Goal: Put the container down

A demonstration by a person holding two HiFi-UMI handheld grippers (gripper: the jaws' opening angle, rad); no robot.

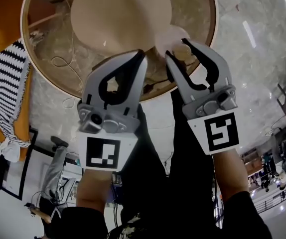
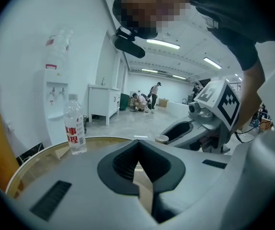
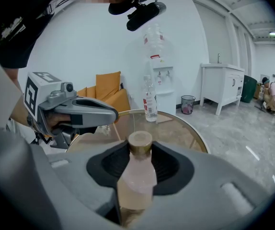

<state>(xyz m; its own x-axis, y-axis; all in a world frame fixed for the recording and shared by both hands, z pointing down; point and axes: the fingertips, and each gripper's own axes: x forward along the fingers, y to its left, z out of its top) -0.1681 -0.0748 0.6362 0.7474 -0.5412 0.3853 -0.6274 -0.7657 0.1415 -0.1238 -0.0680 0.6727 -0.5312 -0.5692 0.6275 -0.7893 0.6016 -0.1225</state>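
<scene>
You are holding the container (image 3: pixel 136 176) in your right gripper (image 3: pixel 140 163). Its jaws are standing about half apart and pressing on the pink body from both sides, with the gold cap sticking out past the fingertips. In the head view, the container is showing over the near part of the round glass table (image 1: pixel 37 69), just beside a beige disc (image 1: pixel 120 11) at the table's middle. Whether the container is touching the glass cannot be told.

Your left gripper (image 1: pixel 141 57) is hovering close beside the right one, and the two are pointing the same way. Its jaws are meeting at the tips and gripping nothing.

A water bottle (image 2: pixel 74 126) is standing upright on the far side of the table, well apart from both grippers. An orange chair (image 1: pixel 2 15) with a striped cloth (image 1: pixel 6 86) over it is sitting just beside the table's left edge.
</scene>
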